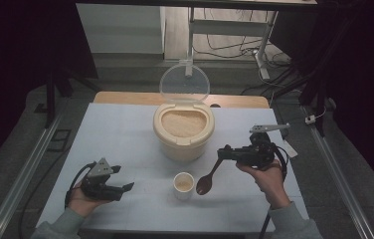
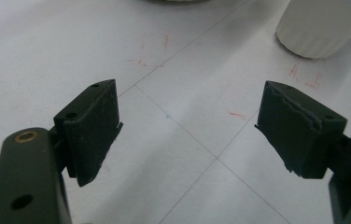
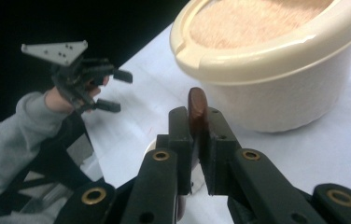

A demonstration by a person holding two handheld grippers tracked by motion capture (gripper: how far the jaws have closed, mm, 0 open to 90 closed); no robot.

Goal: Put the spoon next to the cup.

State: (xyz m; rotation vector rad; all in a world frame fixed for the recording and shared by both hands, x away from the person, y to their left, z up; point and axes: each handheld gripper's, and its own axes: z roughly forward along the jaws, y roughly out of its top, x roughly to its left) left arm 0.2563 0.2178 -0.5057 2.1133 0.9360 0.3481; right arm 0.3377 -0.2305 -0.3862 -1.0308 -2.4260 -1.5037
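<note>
Your right gripper (image 1: 223, 154) pinches the spoon (image 1: 206, 182) by its handle, so the bowl hangs beside the cup (image 1: 183, 185), ready to tip. Your left gripper (image 1: 121, 179) waits on the table (image 1: 115, 134), jaws wide and empty; the tub (image 1: 183, 129) sits open behind.

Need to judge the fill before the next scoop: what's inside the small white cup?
The high view shows pale tan grain in the small white cup, like the fill of the big tub. Its depth is hidden by the wall. The spoon, in the right gripper, hangs beside it.

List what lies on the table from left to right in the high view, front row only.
left gripper → small cup → brown spoon → right gripper, clamped on the spoon's handle.
</note>
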